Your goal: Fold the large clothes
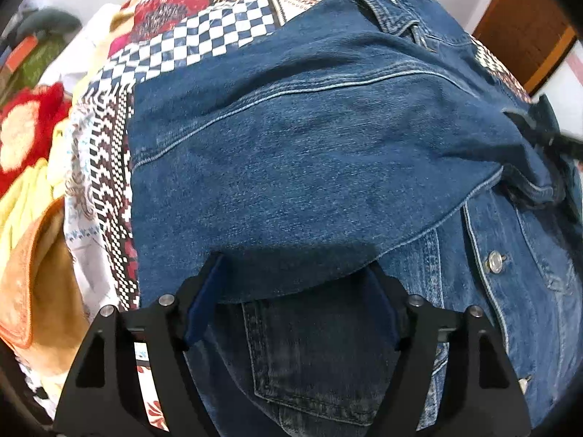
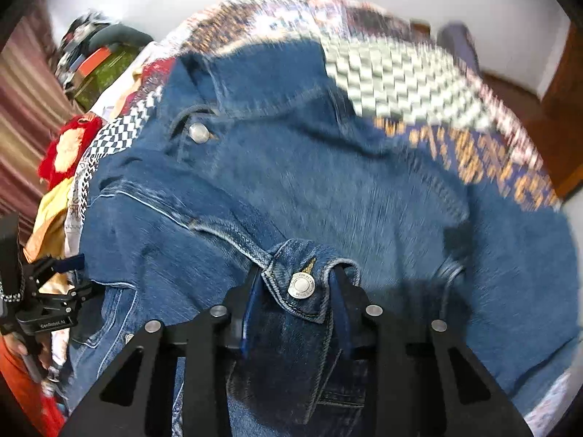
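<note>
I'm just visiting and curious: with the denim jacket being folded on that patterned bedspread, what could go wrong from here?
The right tongs pinch only the buttoned cuff of the denim jacket, so it might slip free. The left tongs stand open over the sleeve, so a pull could undo that fold or drag the bedspread.

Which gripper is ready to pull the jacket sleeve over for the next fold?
Probably the right gripper: it is shut on the buttoned cuff of the denim jacket. The left gripper stands open, gripping nothing.
</note>
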A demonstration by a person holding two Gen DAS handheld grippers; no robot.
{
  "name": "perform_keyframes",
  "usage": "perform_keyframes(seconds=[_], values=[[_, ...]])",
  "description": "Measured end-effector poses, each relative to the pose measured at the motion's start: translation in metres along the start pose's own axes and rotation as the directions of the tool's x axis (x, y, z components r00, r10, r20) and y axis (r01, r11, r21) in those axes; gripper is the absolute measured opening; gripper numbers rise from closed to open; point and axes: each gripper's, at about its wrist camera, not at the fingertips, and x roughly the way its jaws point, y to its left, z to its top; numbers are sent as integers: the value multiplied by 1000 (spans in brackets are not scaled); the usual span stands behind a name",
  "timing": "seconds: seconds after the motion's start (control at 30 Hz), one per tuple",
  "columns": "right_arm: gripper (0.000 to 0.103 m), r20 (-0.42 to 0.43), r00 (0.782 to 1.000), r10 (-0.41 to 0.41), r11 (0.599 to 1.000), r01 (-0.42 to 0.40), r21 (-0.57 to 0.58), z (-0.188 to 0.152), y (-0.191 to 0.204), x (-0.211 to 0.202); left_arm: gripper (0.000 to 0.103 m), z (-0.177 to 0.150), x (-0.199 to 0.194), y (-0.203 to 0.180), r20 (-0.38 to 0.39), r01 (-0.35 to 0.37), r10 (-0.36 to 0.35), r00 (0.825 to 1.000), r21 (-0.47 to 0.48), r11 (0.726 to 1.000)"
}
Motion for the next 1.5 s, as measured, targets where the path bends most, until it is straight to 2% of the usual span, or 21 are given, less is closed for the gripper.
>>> perform_keyframes(seconds=[0.07, 0.13, 0.17, 0.23, 0.3, 0.4, 0.47, 0.5, 0.6, 0.73, 0.8, 0.9, 1.07, 1.13, 1.17, 1.2, 1.23, 1.33, 1.37, 1.43, 1.5], values=[[32, 57, 998, -20, 999, 21, -24, 4, 1, -17, 73, -3, 2, -2, -2, -6, 6, 1000, 22, 1000], [32, 129, 991, -26, 999, 31, -41, 8, -1, -37, 79, -4, 2, -2, -1, -9, 9, 1000, 21, 1000], [32, 163, 986, -25, 998, 32, -45, 10, -2, -46, 83, -4, 4, 2, -4, -9, 9, 1000, 8, 1000], [32, 179, 983, -49, 997, 59, -54, 13, -1, -49, 85, -8, 5, 12, -14, 20, -20, 1000, -32, 999], [32, 163, 982, -99, 991, 111, -69, 12, -1, -37, 86, -9, 8, 19, -22, 54, -55, 998, -74, 996], [32, 79, 977, -199, 973, 207, -105, 8, -4, 2, 86, -12, 8, 19, -20, 47, -49, 999, -71, 996], [34, 31, 977, -212, 969, 214, -123, 2, -8, 19, 89, -11, 9, 17, -20, 26, -27, 999, -63, 998], [38, 20, 976, -219, 967, 219, -133, 0, -8, 24, 89, -11, 10, 18, -22, 24, -25, 999, -65, 998], [41, 2, 965, -262, 946, 257, -197, -2, -1, 25, 90, -11, 12, 19, -35, 36, -39, 999, -87, 996], [41, 8, 967, -256, 944, 251, -212, 1, -2, 2, 90, -8, 14, 21, -34, 30, -33, 999, -75, 997], [41, 28, 970, -242, 952, 243, -184, 4, -11, -16, 91, -5, 17, 24, -29, 33, -36, 999, -78, 996], [41, 62, 977, -205, 975, 209, -81, 9, -40, -52, 91, -7, 17, 21, -25, 35, -37, 999, -89, 995], [41, 119, 958, -261, 965, 260, 22, 9, -88, -102, 90, -10, 5, 17, -19, 47, -50, 999, -93, 994], [47, 139, 950, -281, 960, 277, 53, 4, -107, -116, 89, -9, -10, 12, 7, 67, -67, 998, -67, 995], [61, 146, 942, -303, 953, 294, 78, -2, -119, -120, 89, -8, -22, 6, 32, 67, -66, 997, -42, 997], [83, 141, 939, -314, 949, 303, 92, -8, -129, -118, 90, -7, -28, 2, 47, 66, -64, 997, -30, 997], [90, 124, 937, -327, 943, 316, 102, -13, -139, -111, 90, -5, -37, -2, 64, 65, -64, 996, -16, 998], [92, 26, 926, -376, 923, 372, 104, -29, -161, -73, 90, 5, -59, -16, 108, 94, -93, 990, -4, 996], [92, -30, 914, -404, 910, 405, 91, -37, -168, -52, 90, 10, -64, -19, 122, 112, -110, 986, -7, 994], [92, -84, 898, -432, 896, 438, 77, -46, -176, -29, 90, 17, -68, -28, 135, 135, -132, 982, -9, 991], [96, -64, 898, -436, 894, 440, 88, -55, -183, -23, 90, 26, -68, -38, 146, 152, -151, 978, 7, 988]])
